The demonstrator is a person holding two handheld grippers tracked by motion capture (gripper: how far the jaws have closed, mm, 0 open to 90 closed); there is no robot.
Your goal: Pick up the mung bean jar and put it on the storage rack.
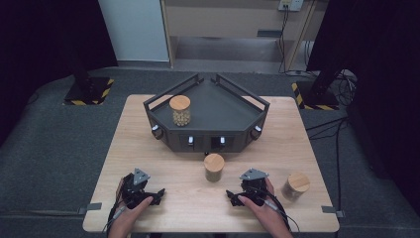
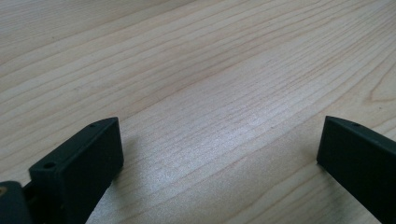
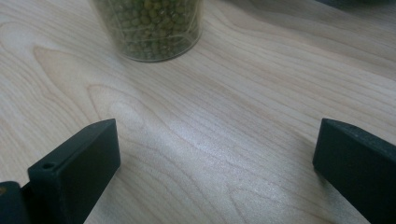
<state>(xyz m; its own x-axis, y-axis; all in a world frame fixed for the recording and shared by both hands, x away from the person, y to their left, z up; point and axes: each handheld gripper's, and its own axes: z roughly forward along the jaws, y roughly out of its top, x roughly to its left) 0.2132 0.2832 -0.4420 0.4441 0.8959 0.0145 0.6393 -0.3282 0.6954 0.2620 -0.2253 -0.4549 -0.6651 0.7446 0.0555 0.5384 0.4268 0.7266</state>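
1. The left tongs (image 1: 157, 193) lie low near the front left corner of the counter (image 1: 148, 148). A hand (image 1: 130, 213) holds them from the front edge.
2. In the left gripper view the left tongs (image 2: 219, 140) are wide, with bare wood between the two black jaws.
3. The right tongs (image 1: 231, 195) sit near the front edge, right of the middle. A hand (image 1: 260, 208) holds them too.
4. In the right gripper view the right tongs (image 3: 217, 140) are wide and hold nothing.
5. A jar of green beans (image 1: 214, 167) with a wooden lid stands upright in the middle of the counter, near the right tongs but not touching them. In the right gripper view the jar of green beans (image 3: 152, 28) is ahead of the jaws, a bit to the left.
6. Another jar (image 1: 295, 186) stands near the front right corner.
7. A third jar (image 1: 180, 110) stands inside a dark tray (image 1: 223, 111) at the back of the counter.
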